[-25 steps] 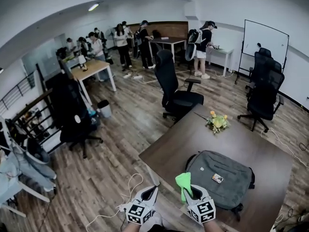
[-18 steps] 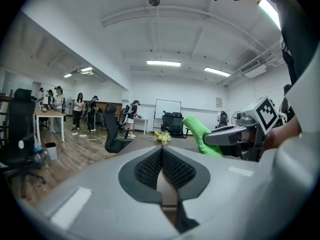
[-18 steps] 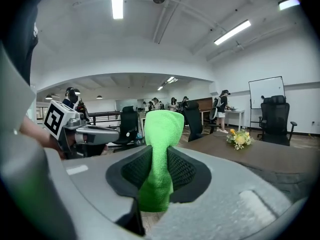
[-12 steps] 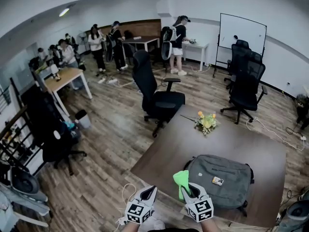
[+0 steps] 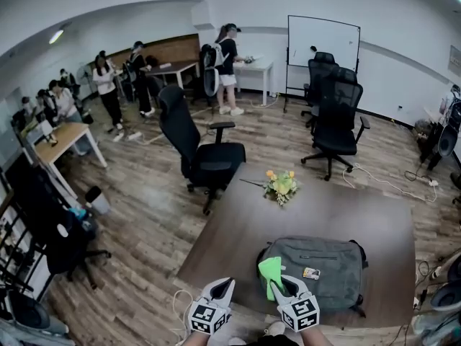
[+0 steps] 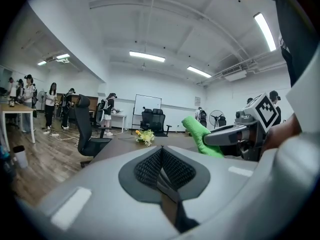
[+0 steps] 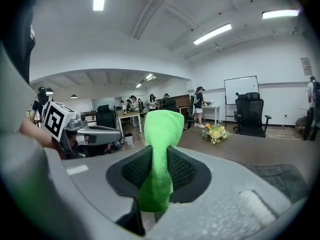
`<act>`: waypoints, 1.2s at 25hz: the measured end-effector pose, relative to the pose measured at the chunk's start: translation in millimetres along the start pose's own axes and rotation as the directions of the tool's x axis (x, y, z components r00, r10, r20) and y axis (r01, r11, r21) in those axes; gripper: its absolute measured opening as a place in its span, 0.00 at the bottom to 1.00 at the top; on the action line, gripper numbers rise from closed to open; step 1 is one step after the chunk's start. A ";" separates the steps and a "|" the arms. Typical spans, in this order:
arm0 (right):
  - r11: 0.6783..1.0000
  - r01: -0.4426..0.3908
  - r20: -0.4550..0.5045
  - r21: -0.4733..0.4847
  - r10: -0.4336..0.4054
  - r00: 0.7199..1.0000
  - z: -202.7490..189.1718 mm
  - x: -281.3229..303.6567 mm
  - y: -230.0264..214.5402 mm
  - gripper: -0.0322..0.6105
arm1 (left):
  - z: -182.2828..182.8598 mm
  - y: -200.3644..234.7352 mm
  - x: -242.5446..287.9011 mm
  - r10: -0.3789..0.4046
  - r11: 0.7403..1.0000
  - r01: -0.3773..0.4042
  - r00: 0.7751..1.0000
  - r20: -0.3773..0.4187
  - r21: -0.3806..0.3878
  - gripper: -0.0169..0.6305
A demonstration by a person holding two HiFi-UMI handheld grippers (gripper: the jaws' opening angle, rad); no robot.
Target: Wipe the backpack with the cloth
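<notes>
A grey backpack [image 5: 317, 269] lies flat on the brown table [image 5: 338, 218], near its front edge, with a small tag on top. My right gripper [image 5: 277, 285] is shut on a bright green cloth [image 5: 270, 271] that sticks up out of the jaws at the backpack's left end. In the right gripper view the green cloth [image 7: 161, 156] stands folded between the jaws, and the backpack [image 7: 280, 176] shows low at the right. My left gripper [image 5: 225, 288] hangs shut and empty left of the table's corner; the left gripper view shows the cloth [image 6: 201, 135] to its right.
A small bunch of yellow flowers [image 5: 280, 185] lies on the table beyond the backpack. Black office chairs [image 5: 196, 150] stand behind the table and by the whiteboard [image 5: 323, 42]. Several people stand at desks at the far left. Cables trail on the wooden floor.
The head view has swung to the right, so the table and backpack sit more centred. Both grippers keep their places, the right one still holding the cloth.
</notes>
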State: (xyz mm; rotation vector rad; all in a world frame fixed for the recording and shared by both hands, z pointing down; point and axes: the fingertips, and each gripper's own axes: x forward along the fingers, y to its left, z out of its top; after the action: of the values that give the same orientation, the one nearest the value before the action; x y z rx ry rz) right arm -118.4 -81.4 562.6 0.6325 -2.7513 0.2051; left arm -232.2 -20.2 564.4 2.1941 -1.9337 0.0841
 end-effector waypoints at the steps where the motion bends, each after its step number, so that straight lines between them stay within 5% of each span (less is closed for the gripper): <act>1: 1.000 0.006 0.001 0.003 -0.006 1.000 1.0 0.3 -7.9 0.20 | 1.7 -2.8 8.2 -0.010 1.000 0.010 1.000 -0.006 -0.002 0.05; 10: 0.998 0.050 0.013 0.026 -0.051 0.999 6.1 1.0 -81.8 0.20 | 5.9 -18.5 78.2 -0.060 0.997 0.062 0.997 -0.052 0.043 0.05; 19: 0.994 0.060 -0.024 0.091 -0.058 0.998 0.3 15.4 -121.1 0.19 | 1.5 -17.3 112.8 -0.028 0.999 0.030 0.996 -0.083 0.019 0.05; 25: 0.982 0.115 -0.064 0.148 -0.106 0.992 -7.2 41.2 -130.1 0.19 | 4.0 4.7 137.7 -0.078 0.995 0.084 0.991 -0.107 0.049 0.05; 30: 0.960 0.239 -0.164 0.143 -0.215 0.963 -26.2 60.7 -144.6 0.18 | -1.4 22.6 149.8 -0.117 0.991 0.124 0.985 -0.127 0.046 0.05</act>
State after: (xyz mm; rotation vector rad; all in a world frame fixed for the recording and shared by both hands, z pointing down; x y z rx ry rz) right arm -98.8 -229.3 617.2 0.9313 -2.5128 0.4078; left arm -234.2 -168.4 596.1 2.2768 -1.7489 0.2496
